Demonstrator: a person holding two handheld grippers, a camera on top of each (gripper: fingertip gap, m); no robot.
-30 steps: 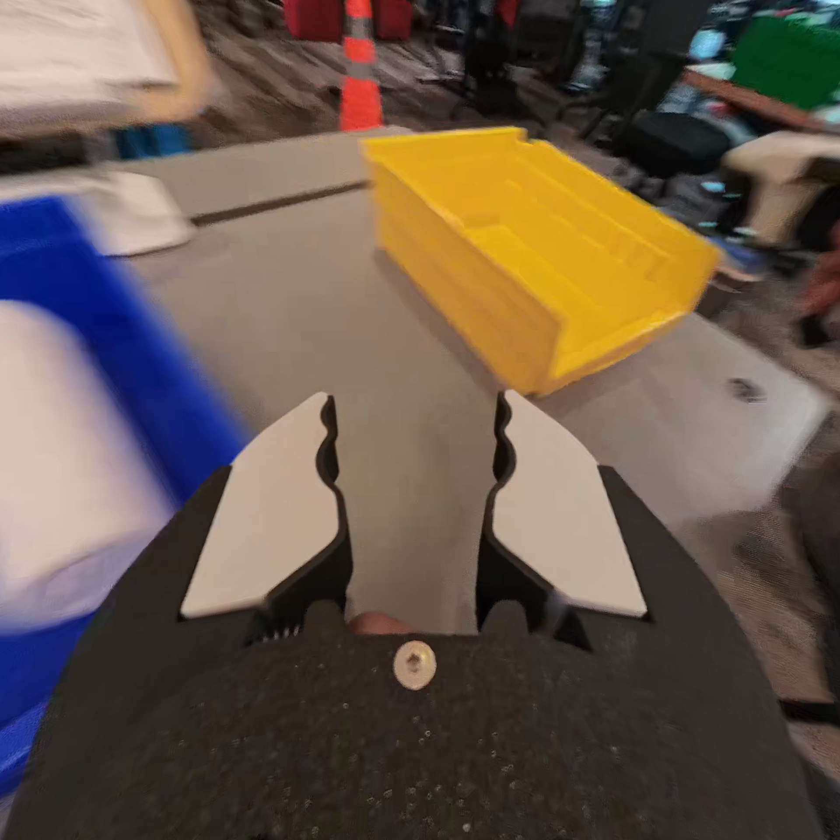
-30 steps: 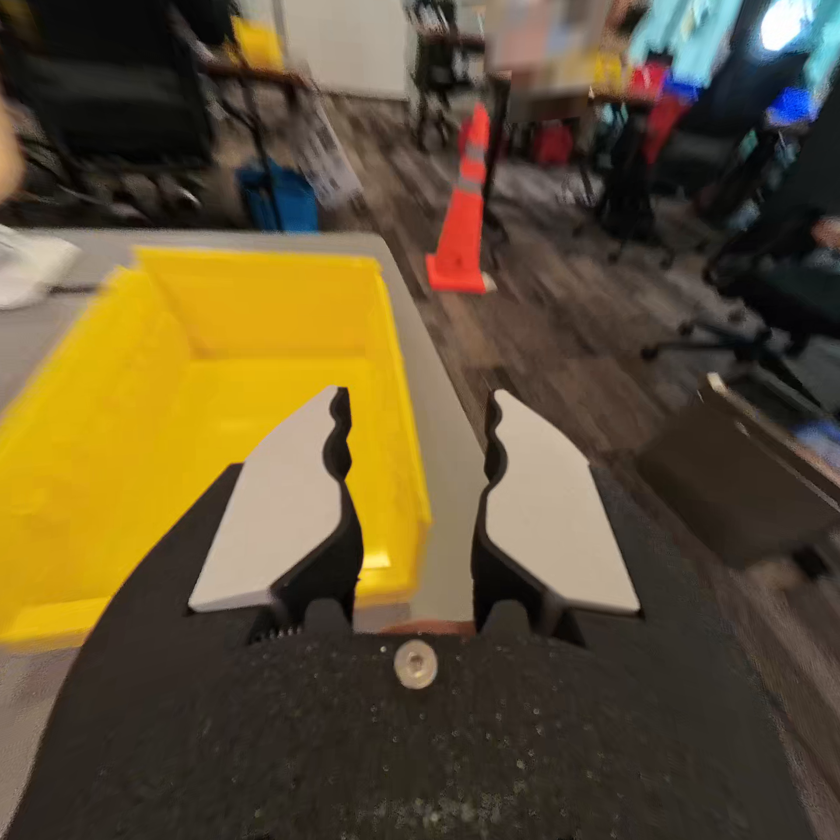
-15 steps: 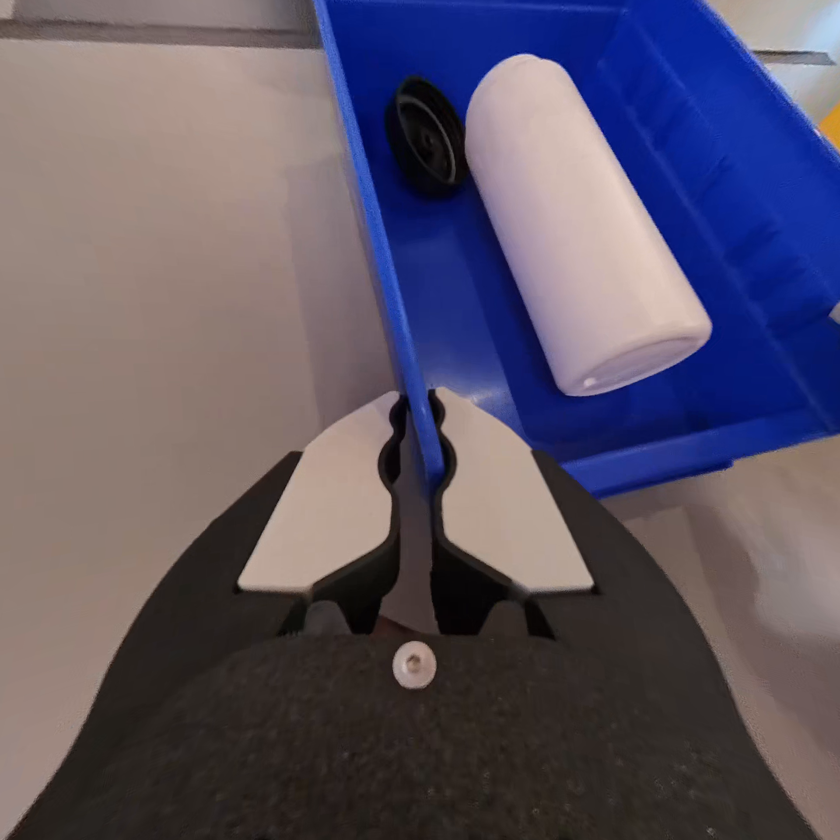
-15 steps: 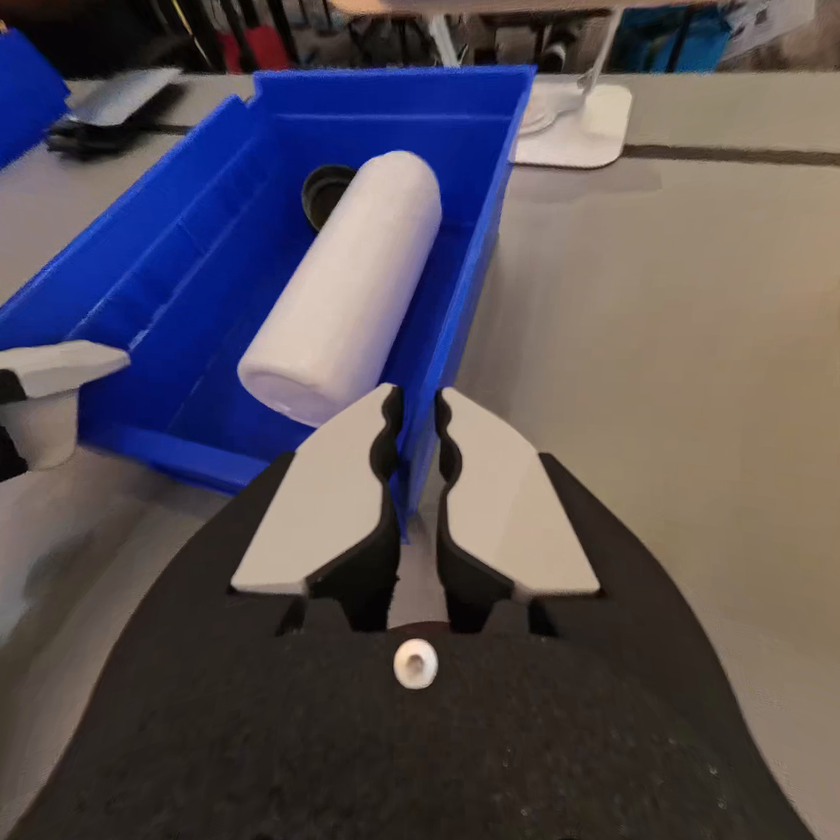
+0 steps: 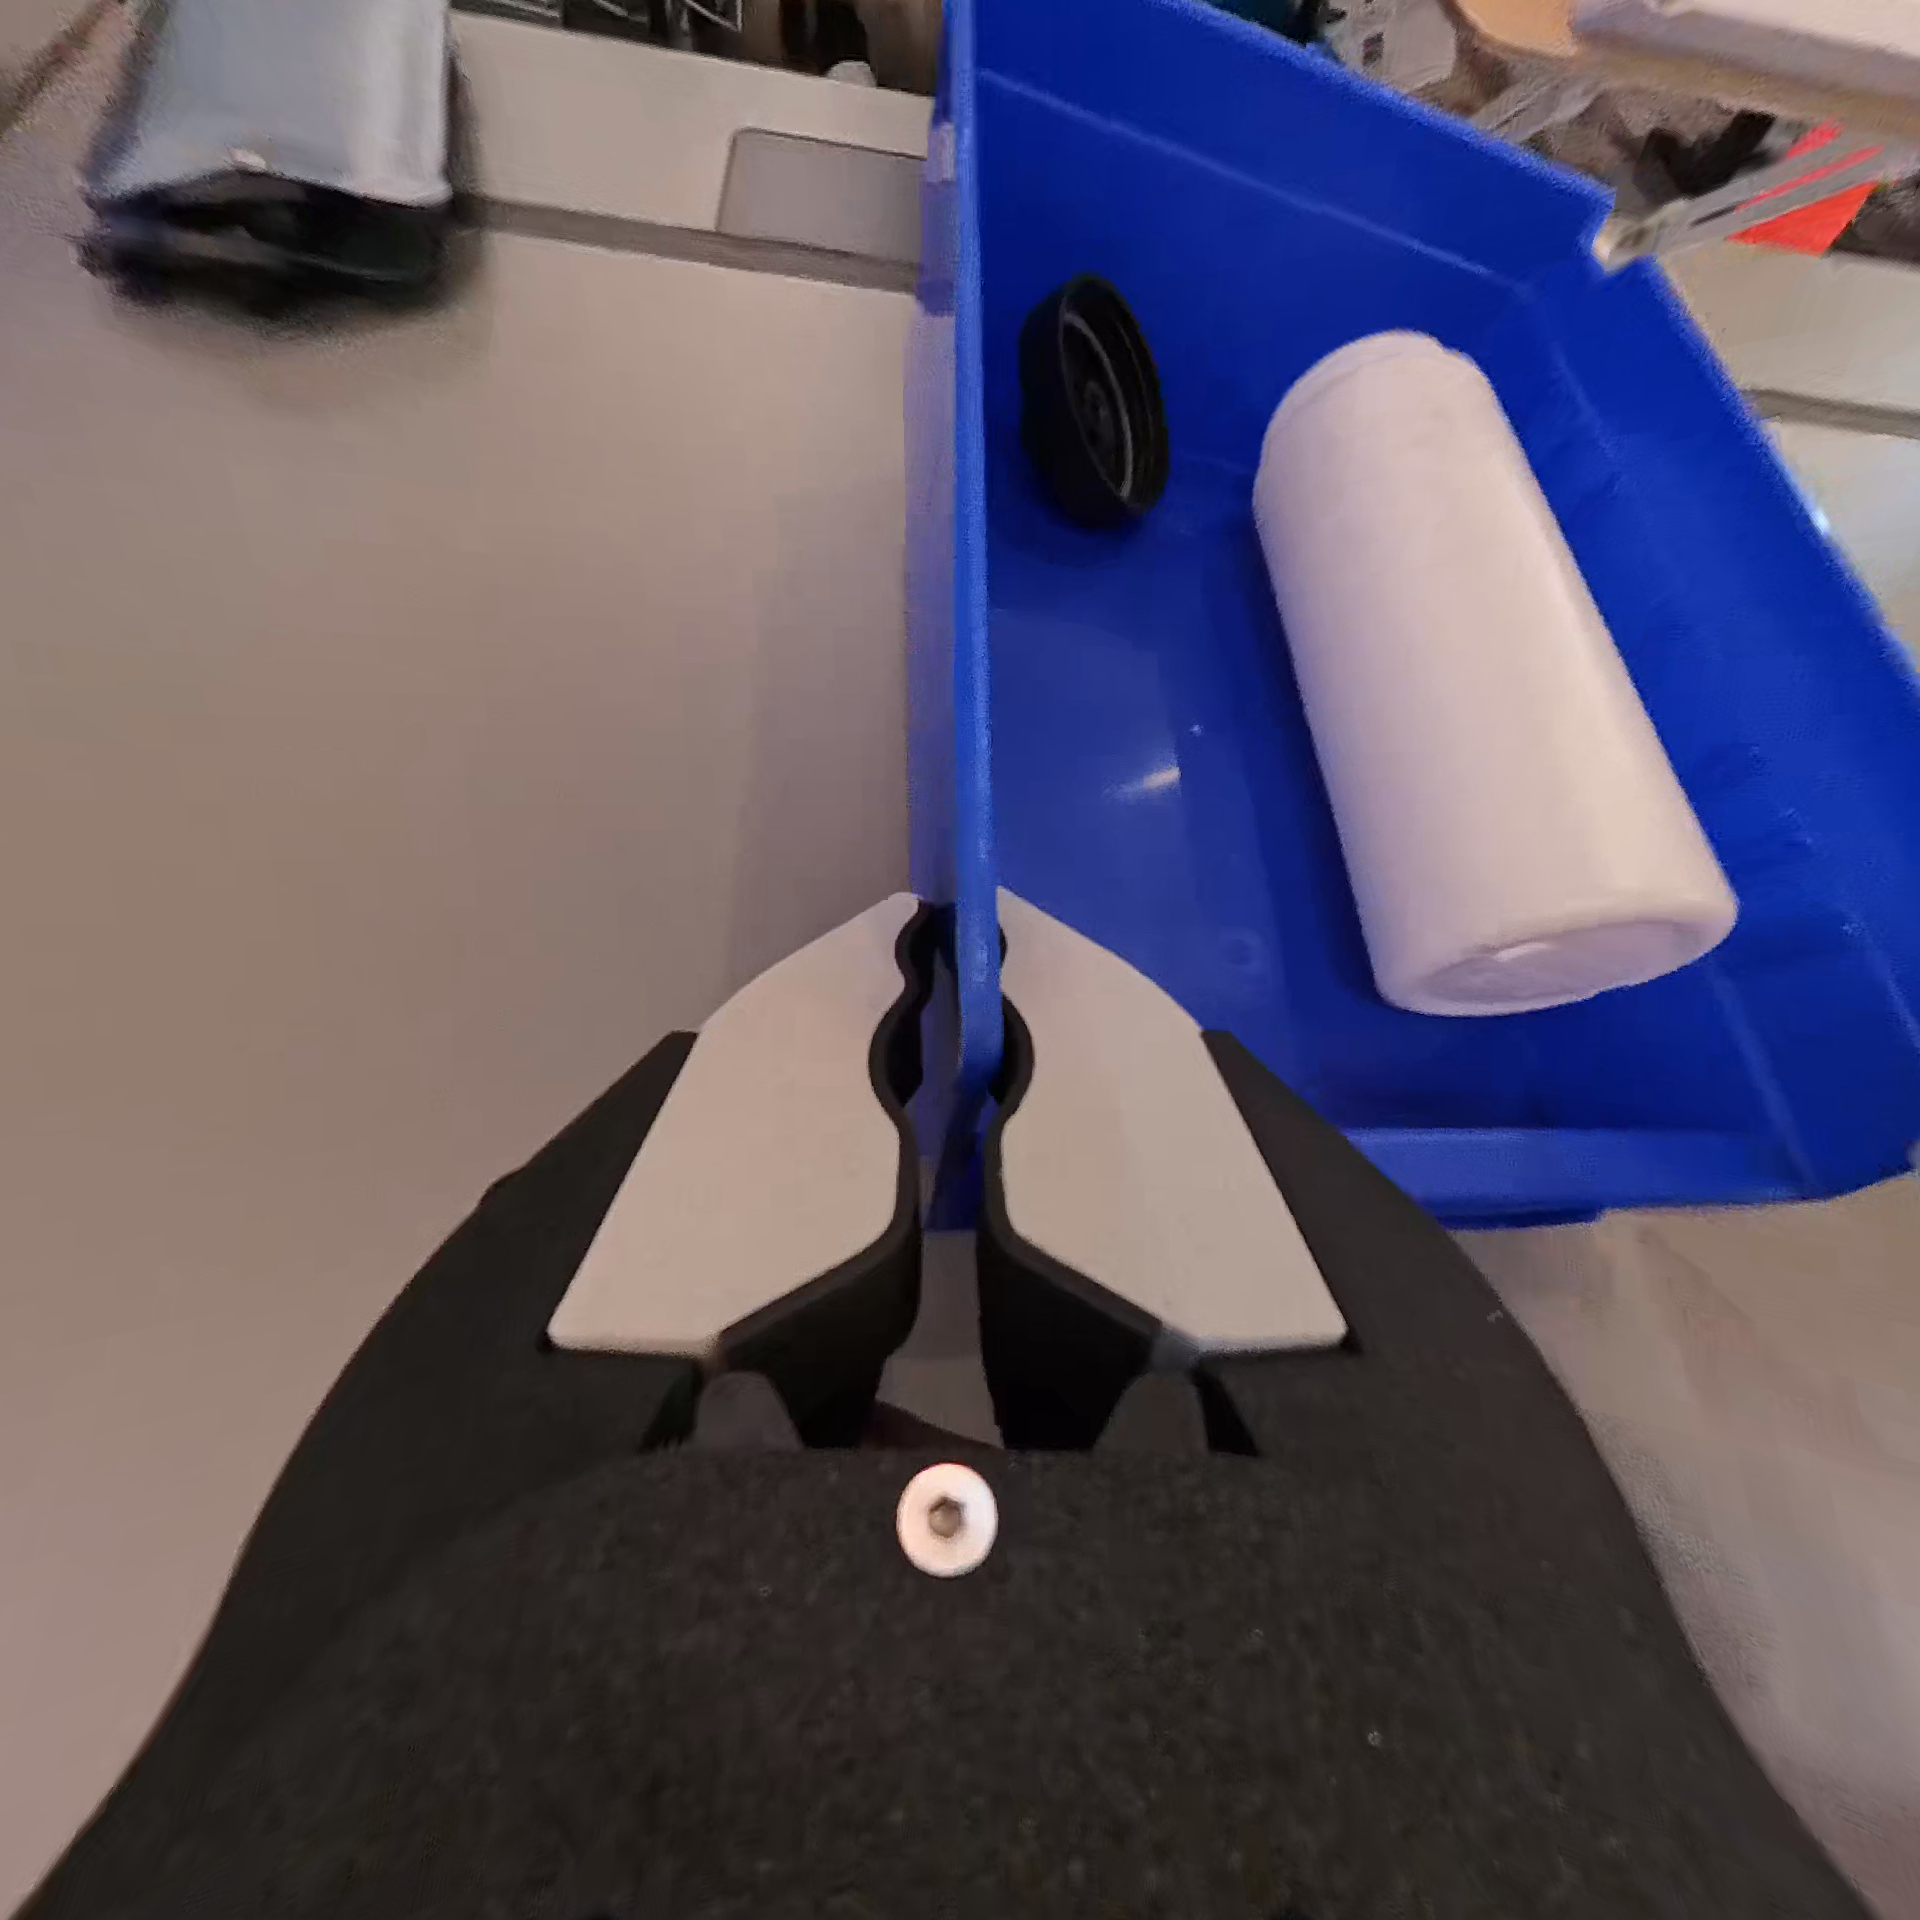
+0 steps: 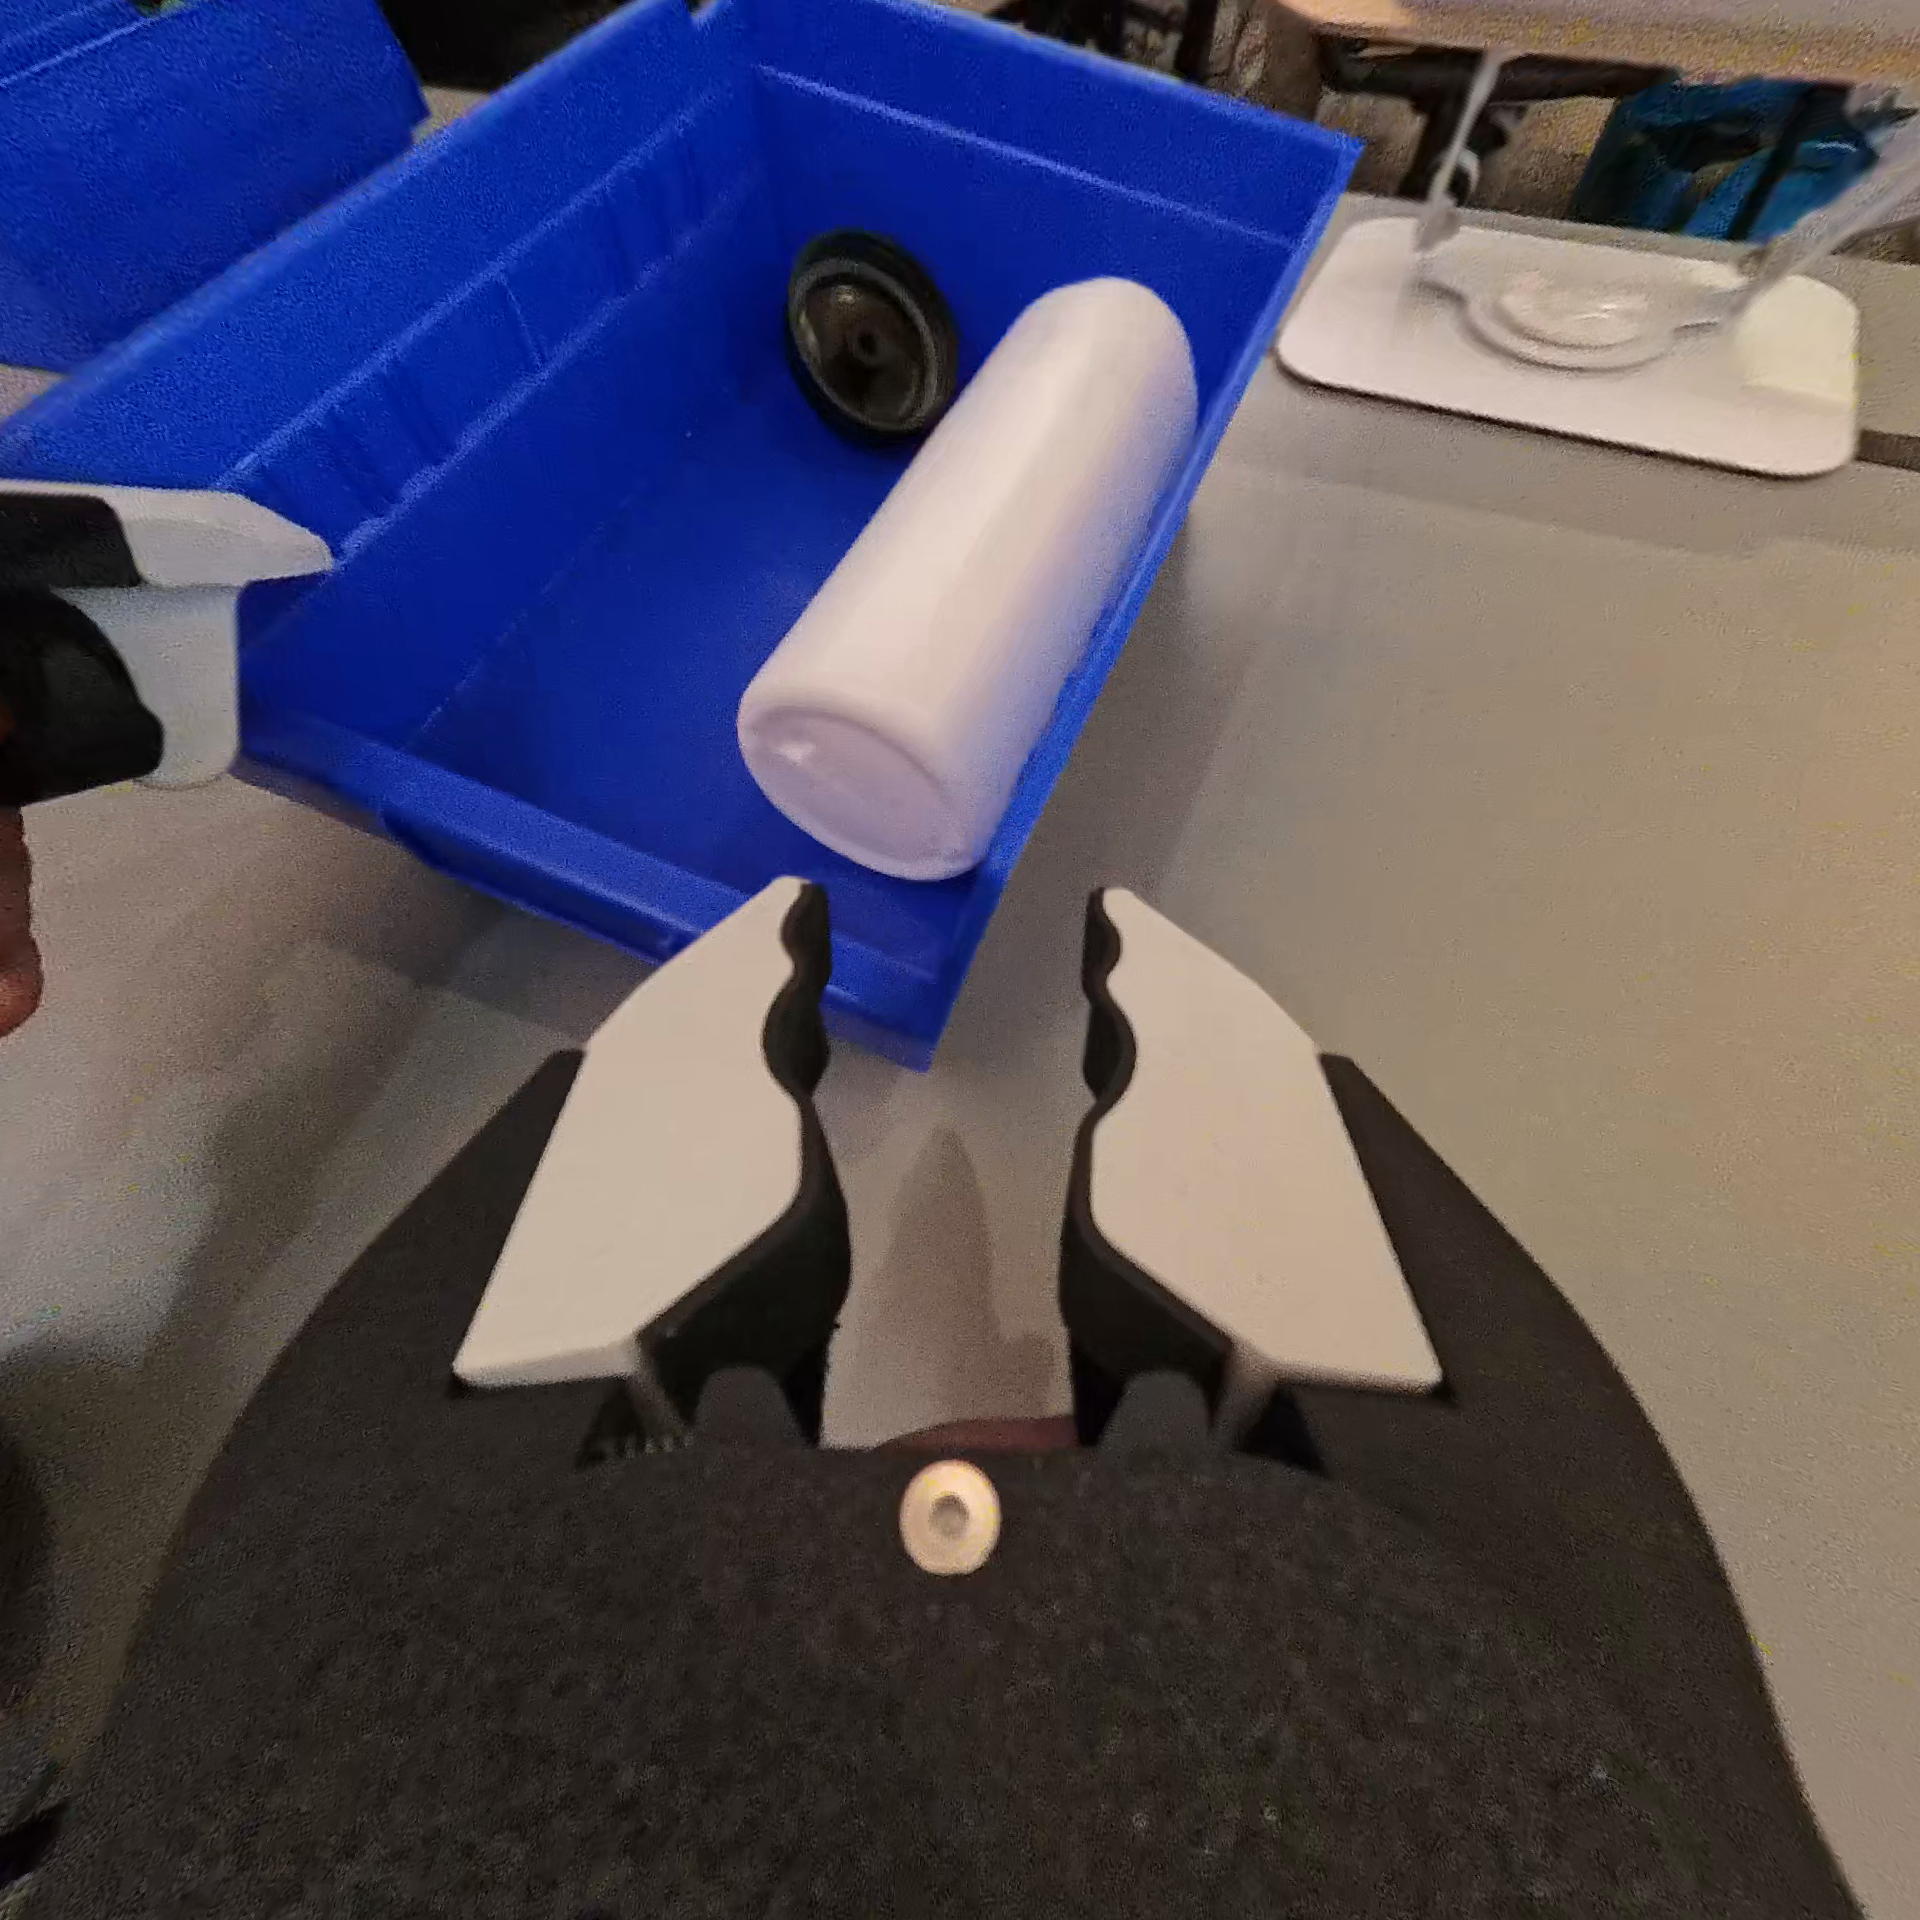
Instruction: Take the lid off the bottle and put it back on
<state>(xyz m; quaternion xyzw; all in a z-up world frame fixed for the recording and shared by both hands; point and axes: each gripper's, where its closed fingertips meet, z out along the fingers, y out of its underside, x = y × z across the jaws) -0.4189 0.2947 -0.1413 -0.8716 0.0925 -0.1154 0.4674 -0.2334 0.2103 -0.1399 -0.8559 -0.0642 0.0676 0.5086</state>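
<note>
Our left hand-held gripper [image 5: 958, 1023] is clenched on the thin left wall of the glossy blue plastic bin [image 5: 966, 582], one grey wedge-shaped finger [image 5: 769, 1122] outside it and the other inside. Ahead and to its right, inside the bin, the round black ribbed lid [image 5: 1093, 400] leans on edge against that wall, off the bottle. Further right lies the smooth matte white cylindrical bottle [image 5: 1455, 665] on its side, flat base toward us.

Our right hand-held gripper [image 6: 954, 997] hangs released, its wavy black-lined fingers spread just short of the bin's near right corner, touching nothing. From here the left gripper shows far to the left on the bin's rim, the lid ahead and slightly left, the bottle just ahead against the right wall.

The bin rests on a plain, matte grey counter [image 6: 1507, 831]. Ahead to the right sits a flat white rounded base plate [image 6: 1558, 384] carrying a clear plastic stand [image 6: 1579, 301]; cluttered, blurred room beyond.
</note>
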